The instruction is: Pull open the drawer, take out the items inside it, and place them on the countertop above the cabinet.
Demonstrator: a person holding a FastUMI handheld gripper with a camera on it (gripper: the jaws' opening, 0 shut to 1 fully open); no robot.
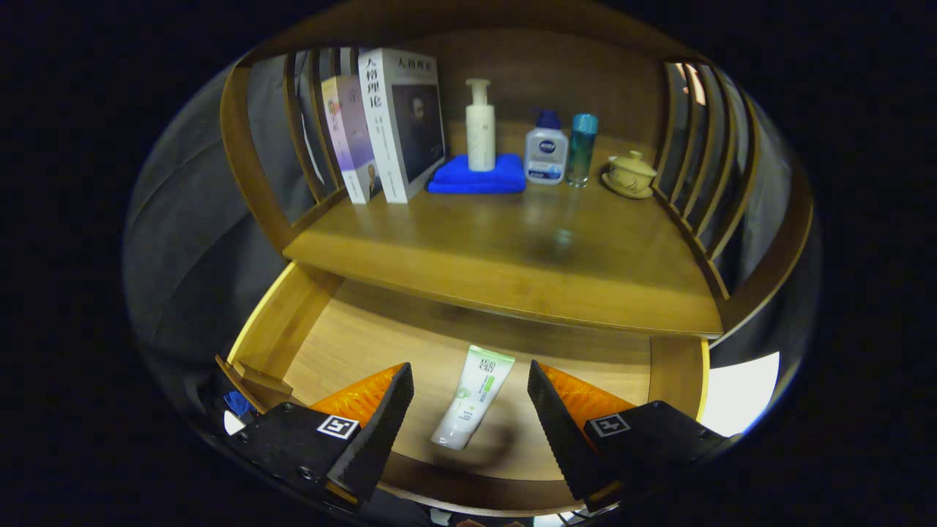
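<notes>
The drawer [344, 329] is pulled open below the table [512, 256] of the wooden cabinet, and inside it a white and green tube [472, 399] lies flat on the drawer bottom, its cap end toward the camera and the body slightly tilted. The gripper [468, 410] hangs above the drawer with its fingers [384, 417] spread wide apart; the tube is seen between them, and neither finger touches it, so the gripper holds nothing. On the table, toward the back, two books [388, 124] stand upright on the left side. Beside them a folded blue cloth [476, 179] carries a white pump bottle [479, 124]. Just to the right stand a clear bottle with a blue cap [546, 150] and a slim teal bottle [583, 146], close together. Further right, near the slatted side, sits a small lidded cup on a saucer [629, 176].
</notes>
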